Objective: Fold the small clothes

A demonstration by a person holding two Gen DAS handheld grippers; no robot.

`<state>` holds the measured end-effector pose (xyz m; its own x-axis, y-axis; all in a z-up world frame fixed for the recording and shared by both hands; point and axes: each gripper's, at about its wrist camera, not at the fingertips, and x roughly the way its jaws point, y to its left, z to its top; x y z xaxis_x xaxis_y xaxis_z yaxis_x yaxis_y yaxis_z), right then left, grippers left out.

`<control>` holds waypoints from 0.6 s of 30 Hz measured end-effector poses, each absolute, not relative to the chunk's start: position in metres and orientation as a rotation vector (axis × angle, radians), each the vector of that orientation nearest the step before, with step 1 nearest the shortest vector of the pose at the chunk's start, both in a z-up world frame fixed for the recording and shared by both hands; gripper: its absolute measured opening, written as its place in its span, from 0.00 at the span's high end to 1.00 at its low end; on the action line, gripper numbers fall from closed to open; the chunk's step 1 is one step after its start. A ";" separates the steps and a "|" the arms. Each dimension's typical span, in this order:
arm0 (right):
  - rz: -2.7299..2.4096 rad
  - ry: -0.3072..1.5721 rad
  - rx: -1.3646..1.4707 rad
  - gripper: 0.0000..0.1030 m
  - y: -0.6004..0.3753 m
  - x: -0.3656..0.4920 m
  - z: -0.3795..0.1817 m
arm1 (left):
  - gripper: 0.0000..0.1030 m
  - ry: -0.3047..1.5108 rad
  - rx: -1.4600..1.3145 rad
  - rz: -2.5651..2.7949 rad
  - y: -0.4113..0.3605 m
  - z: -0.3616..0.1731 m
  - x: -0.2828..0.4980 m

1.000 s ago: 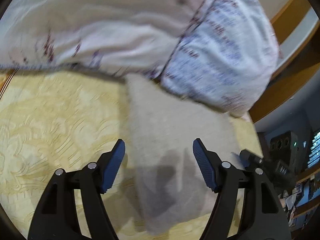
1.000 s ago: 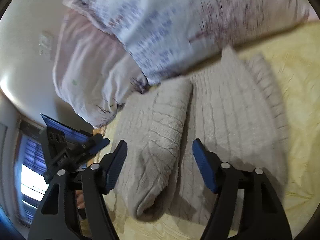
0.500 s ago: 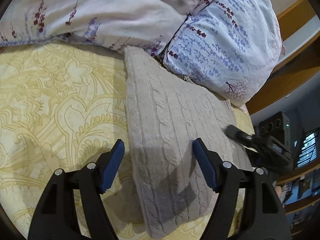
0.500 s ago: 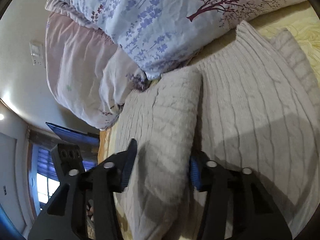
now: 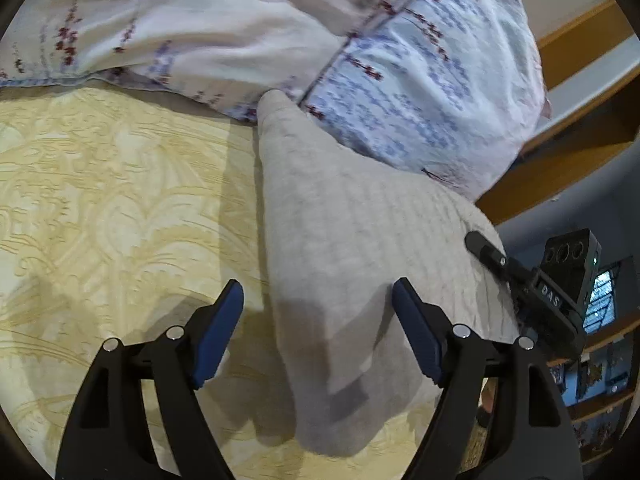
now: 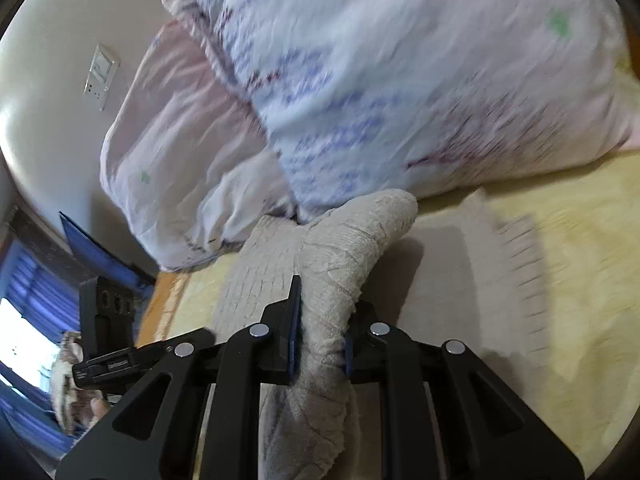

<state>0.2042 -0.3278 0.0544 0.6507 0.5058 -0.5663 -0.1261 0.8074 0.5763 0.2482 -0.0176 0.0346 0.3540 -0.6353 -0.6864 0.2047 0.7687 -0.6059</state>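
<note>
The beige cable-knit sweater point(image 5: 352, 248) lies on the yellow patterned bedspread point(image 5: 120, 208), folding barely begun: the right hand-held gripper point(image 6: 320, 344) has just clamped its sleeve; the left hand-held gripper point(image 5: 316, 332) hangs wide.

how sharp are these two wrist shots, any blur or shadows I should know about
Left wrist view: mild motion blur on the floral pillow; the left gripper and its blue fingers stay crisp and shade the knitted garment and the yellow bedspread. Right wrist view: heavy smear across pillow and bedspread; only the right gripper is sharp. Both show fisheye bending.
</note>
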 end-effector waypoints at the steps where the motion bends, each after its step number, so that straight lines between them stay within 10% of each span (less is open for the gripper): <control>1: 0.346 0.778 0.511 0.84 -0.336 0.202 0.057 | 0.25 1.081 -0.457 -0.578 -0.020 0.036 0.247; 18: 0.122 0.888 0.413 0.81 -0.383 0.201 0.017 | 0.25 1.111 -0.385 -0.657 -0.058 0.026 0.232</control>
